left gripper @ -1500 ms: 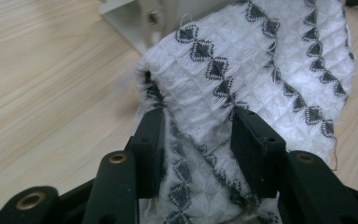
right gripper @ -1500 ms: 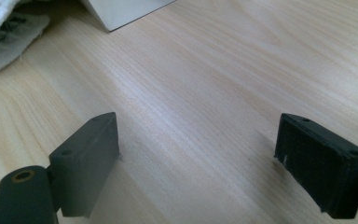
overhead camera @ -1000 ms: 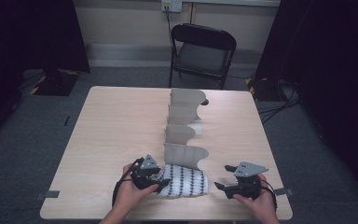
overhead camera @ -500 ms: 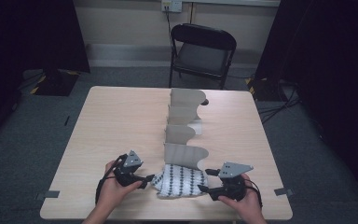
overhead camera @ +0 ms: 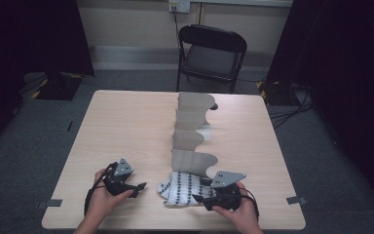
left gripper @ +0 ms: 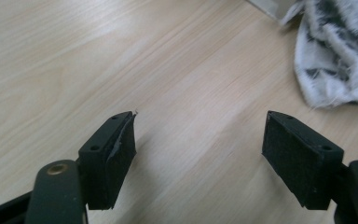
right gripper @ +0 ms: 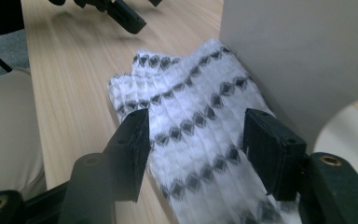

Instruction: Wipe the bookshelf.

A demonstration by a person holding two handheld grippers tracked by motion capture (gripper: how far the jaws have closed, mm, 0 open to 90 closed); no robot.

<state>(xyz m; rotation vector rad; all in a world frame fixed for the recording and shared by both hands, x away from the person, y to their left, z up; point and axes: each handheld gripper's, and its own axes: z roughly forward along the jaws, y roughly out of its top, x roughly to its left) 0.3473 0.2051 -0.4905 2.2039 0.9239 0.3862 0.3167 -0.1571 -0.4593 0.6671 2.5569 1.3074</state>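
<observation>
Right gripper over the cloth, left gripper clear of it.

We see the patterned cloth flat at the near edge of the table, touching the nearest grey divider. Our right jaws straddle the cloth and have just been closing, pads not pressing it. Our left jaws have just been opening, wide apart over bare wood, nothing between them, cloth just beside.
</observation>
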